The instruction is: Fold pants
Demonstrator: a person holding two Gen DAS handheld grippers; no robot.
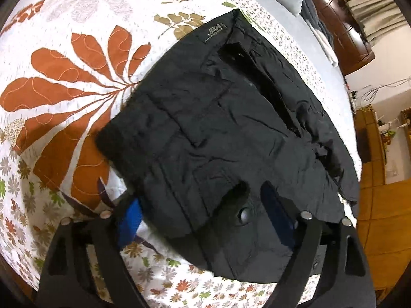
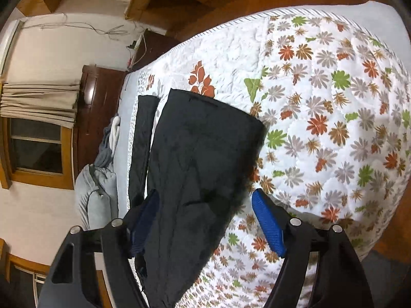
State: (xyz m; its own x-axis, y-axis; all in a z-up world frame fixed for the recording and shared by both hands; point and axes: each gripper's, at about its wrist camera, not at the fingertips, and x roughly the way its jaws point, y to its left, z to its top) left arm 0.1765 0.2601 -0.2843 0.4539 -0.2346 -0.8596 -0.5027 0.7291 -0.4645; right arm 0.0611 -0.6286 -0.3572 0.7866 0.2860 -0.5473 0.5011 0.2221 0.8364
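Black pants [image 1: 226, 118] lie folded on a floral quilt [image 1: 77, 77], waistband with a label at the far end. My left gripper [image 1: 205, 213] is open, hovering over the near edge of the pants; its fingers [image 1: 129, 218] straddle the fabric without pinching it. In the right wrist view the pants [image 2: 203, 159] lie lengthwise between my open right gripper [image 2: 205, 220]. Its blue pads [image 2: 268, 224] stand on either side of the cloth. A narrow black strip [image 2: 142, 138] of the pants lies to the left.
The quilt [image 2: 321, 128] covers a bed. Grey and white clothes [image 2: 108, 148] are piled at the bed's edge. A dark wooden headboard [image 2: 95, 107], curtains, a window and wooden floor lie beyond.
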